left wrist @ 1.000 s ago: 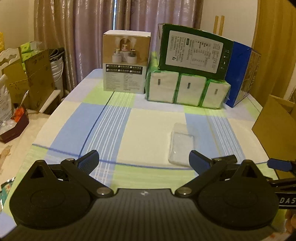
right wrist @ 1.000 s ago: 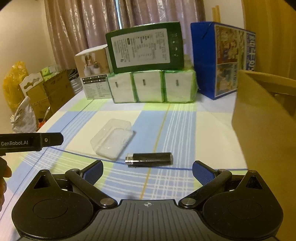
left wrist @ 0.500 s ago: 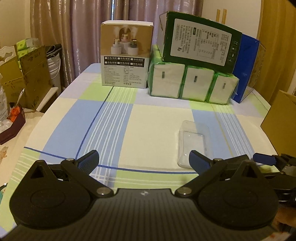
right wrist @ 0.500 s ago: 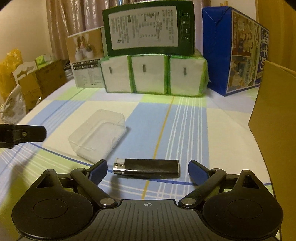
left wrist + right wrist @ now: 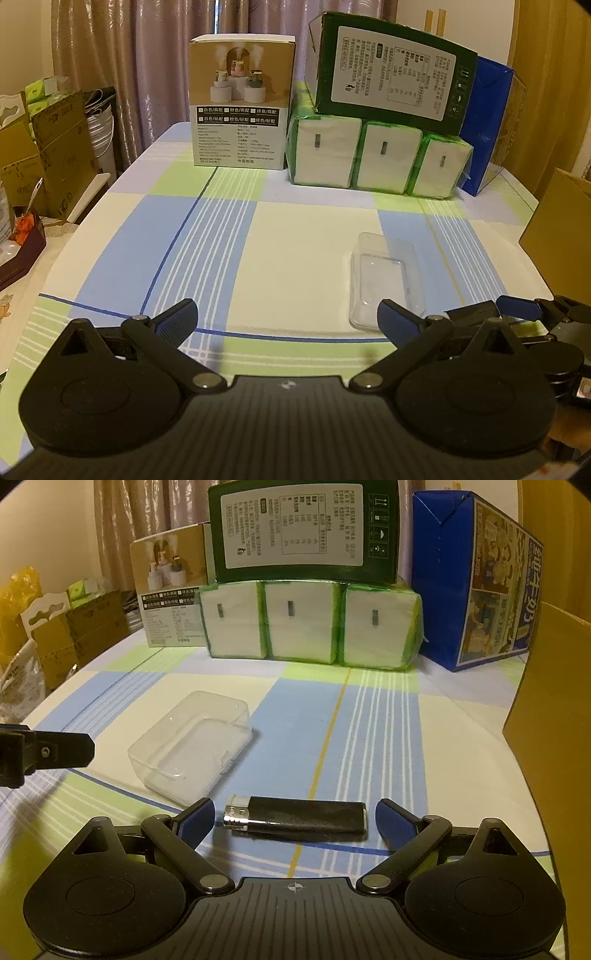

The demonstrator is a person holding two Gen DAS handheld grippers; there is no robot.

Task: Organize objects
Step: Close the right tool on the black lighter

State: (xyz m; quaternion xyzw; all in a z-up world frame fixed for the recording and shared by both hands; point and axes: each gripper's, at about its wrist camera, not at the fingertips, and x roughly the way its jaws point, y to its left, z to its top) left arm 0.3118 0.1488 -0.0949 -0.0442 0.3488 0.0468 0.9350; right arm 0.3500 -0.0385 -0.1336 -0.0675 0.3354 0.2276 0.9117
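Right wrist view: right gripper (image 5: 294, 821) spread wide, straddling black lighter (image 5: 295, 816) beside clear plastic case (image 5: 192, 746). Pick-up step; next, pinch lighter squarely. Left gripper (image 5: 287, 320) spread, empty.

green box (image 5: 303, 531) atop tissue packs (image 5: 308, 626), blue carton (image 5: 476, 576) beside them.

Cardboard box (image 5: 550, 709) at right: cut off by frame edge. Label print on green carton (image 5: 295, 520): too small to read. Clear case (image 5: 386, 280): near corner hidden behind left gripper's finger.
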